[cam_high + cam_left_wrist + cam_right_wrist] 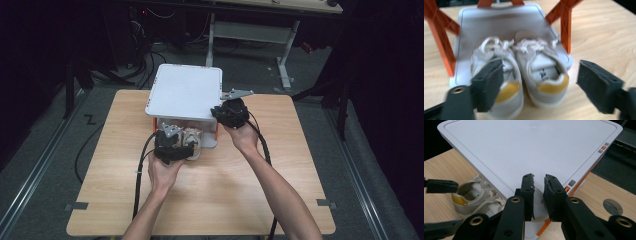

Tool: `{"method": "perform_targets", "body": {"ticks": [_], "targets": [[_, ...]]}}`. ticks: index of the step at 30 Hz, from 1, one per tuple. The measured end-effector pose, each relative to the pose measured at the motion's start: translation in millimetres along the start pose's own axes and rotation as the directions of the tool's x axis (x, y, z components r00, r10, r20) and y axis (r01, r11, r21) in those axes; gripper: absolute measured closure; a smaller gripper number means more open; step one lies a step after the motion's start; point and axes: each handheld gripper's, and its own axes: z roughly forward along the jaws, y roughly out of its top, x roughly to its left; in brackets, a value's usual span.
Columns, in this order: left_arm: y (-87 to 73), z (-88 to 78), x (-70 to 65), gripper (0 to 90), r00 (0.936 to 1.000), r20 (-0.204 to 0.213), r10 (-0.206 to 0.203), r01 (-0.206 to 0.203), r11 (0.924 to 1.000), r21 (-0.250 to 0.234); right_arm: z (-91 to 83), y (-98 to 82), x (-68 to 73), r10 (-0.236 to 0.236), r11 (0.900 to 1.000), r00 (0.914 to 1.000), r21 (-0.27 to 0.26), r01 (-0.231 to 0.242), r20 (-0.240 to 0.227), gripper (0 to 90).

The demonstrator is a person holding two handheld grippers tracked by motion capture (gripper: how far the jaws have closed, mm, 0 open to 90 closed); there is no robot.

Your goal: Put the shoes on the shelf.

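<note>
Your left gripper [172, 145] sits at the front of the small two-tier rack [186, 90], fingers [487, 82] spread wide – nothing pressed between them. In the left gripper view the pair of white shoes [520, 75] with yellow heel patches lies just ahead, between the spread fingers, not clamped. The shoes rest on the rack's lower grey tray [499, 22], toes pointing inward, heels hanging over the tray's front edge above the wooden surface [210, 190]. The two shoes lie side by side, touching. Orange struts [565, 27] rise at either side of the tray.

Your right gripper [231, 112] is at the near right corner of the rack's white top shelf [529, 147]. Its fingers [527, 192] stand nearly closed – a narrow gap shows between them, and whether they pinch the shelf's corner cannot be told. One shoe's heel shows below the shelf edge, to the left in the right gripper view.
</note>
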Motion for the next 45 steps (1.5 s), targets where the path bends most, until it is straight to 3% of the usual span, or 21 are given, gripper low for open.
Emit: {"method": "perform_targets", "body": {"ticks": [3, 8, 11, 15, 22, 32, 40, 45], "targets": [[-8.4, -8.9, -1.0, 15.4, 0.9997, -0.024, 0.004, -0.003, 0.9995, 0.031, -0.5, -0.3, -0.3, 0.002, 1.0, 1.0, 0.0, -0.002, 0.0, 78.0], [-26.7, -14.2, -2.3, 12.1, 0.9984, -0.052, -0.022, 0.027, 0.9947, 0.1, -0.2, -0.2, 0.3, 0.001, 1.0, 1.0, -0.001, -0.001, 0.002, 78.0], [-36.5, -7.4, -3.0, 12.8, 0.9977, -0.046, -0.049, 0.055, 0.9886, 0.14, -0.3, -0.4, 0.2, 0.001, 1.0, 1.0, -0.002, -0.001, 0.002, 78.0], [-39.2, 7.4, -5.6, 14.0, 0.9963, -0.068, -0.053, 0.064, 0.9798, 0.189, -0.4, -0.3, 0.4, -0.001, 1.0, 1.0, -0.001, 0.001, 0.003, 78.0], [-37.5, 22.5, -7.2, 14.1, 0.9907, -0.098, -0.094, 0.11, 0.9778, 0.178, -0.5, -0.4, 0.1, -0.003, 1.0, 1.0, 0.0, 0.003, 0.002, 78.0], [-26.9, 37.7, -11.3, 17.9, 0.9925, -0.095, -0.078, 0.095, 0.9778, 0.187, -1.2, 0.8, -0.3, 0.003, 1.0, 0.9999, 0.014, -0.003, -0.01, 78.5], [-17.6, 45.9, -3.7, 19.9, 0.992, -0.087, -0.092, 0.106, 0.9789, 0.175, -1.5, 0.1, -0.1, 0.002, 1.0, 0.9999, 0.011, -0.002, -0.013, 78.8], [-8.4, 55.8, -1.7, 22.7, 0.9916, -0.106, -0.075, 0.092, 0.982, 0.165, -1.5, -0.4, -0.7, -0.001, 1.0, 0.9999, 0.007, 0.001, -0.015, 78.8]]}}
